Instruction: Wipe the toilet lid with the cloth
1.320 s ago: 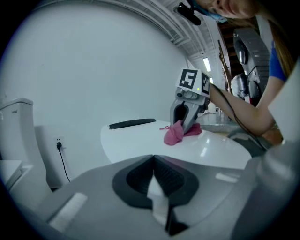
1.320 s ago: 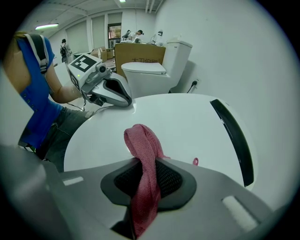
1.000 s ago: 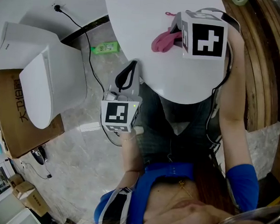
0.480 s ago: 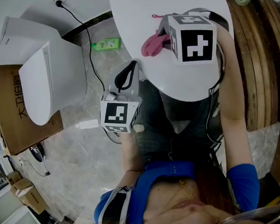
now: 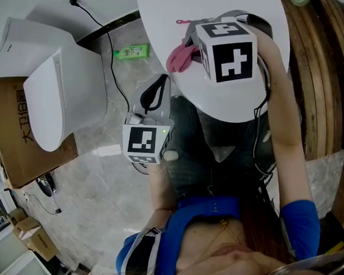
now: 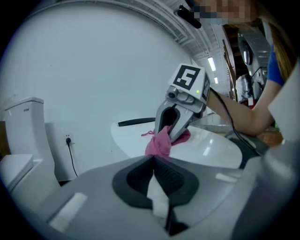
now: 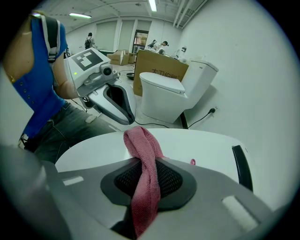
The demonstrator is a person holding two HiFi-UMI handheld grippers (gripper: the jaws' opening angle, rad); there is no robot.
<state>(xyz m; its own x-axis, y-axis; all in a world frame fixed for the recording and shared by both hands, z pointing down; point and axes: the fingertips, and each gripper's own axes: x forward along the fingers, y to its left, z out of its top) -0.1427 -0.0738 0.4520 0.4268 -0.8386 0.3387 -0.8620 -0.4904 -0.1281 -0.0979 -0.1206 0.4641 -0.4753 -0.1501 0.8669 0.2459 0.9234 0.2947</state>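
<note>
the right hand-held gripper [image 7: 147, 176] clenches the pink cloth [image 7: 143, 187] above the white bench [image 5: 169, 10]; the left hand-held gripper [image 6: 153, 176] is closed on nothing. the toilet lid [image 5: 45, 104] sits well apart, so the dangling cloth could snag the bench edge and slip free in transit.

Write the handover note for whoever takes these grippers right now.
Right gripper: shut on the pink cloth, held over the white round table.
Left gripper: shut, empty, low beside the table's edge.
Toilet lid: down, on the person's left, away from both grippers.
Done: cloth is in the grip.
Left: carry the cloth to the lid and wipe it; nothing touches the lid yet.
</note>
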